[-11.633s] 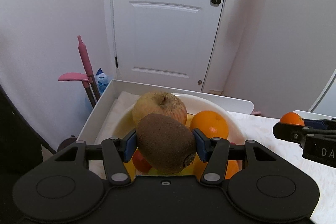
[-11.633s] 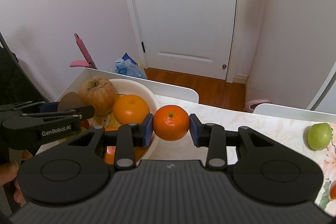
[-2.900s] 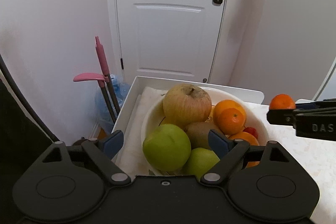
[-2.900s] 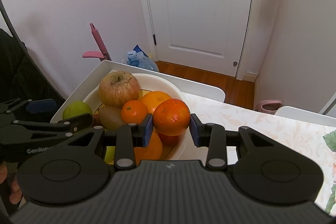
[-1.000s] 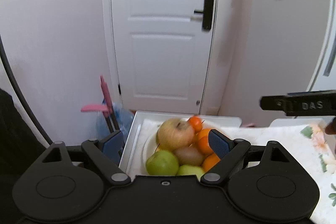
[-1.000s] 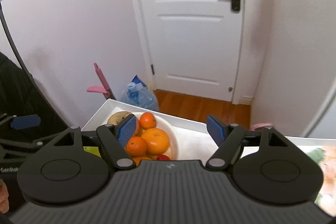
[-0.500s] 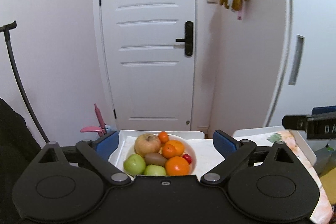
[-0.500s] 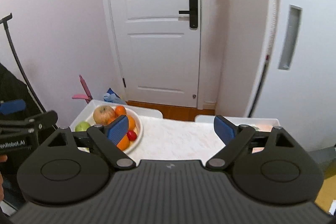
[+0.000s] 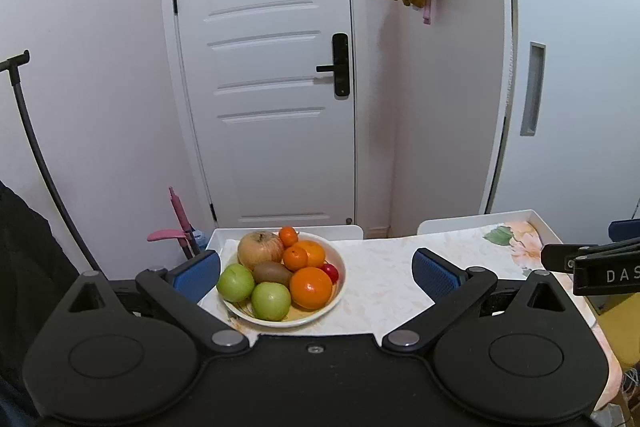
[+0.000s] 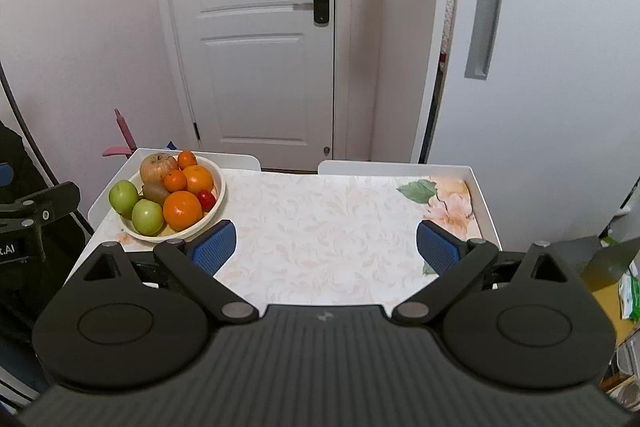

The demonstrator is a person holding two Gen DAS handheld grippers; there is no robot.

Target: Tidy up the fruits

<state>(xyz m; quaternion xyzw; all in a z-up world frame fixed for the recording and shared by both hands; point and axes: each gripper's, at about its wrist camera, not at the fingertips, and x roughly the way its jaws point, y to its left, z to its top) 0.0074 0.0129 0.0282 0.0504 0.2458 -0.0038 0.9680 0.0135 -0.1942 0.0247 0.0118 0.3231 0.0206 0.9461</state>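
Behind the floral-clothed white table (image 10: 320, 227), a white panelled door (image 10: 256, 47) is standing; the left gripper (image 9: 316, 271) is opening wide, empty, the right gripper (image 10: 325, 242) gaping empty, beside the cream round fruit-filled bowl (image 10: 218, 201).

Floral-clothed table (image 10: 320, 227) — fruit bowl (image 10: 216, 205)

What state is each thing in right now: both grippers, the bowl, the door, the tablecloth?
Left gripper: jaws opening, nothing between them.
Right gripper: open, empty.
Bowl: upright on the tablecloth, piled with fruit.
Door: closed.
Tablecloth: spread flat, no loose fruit on it.
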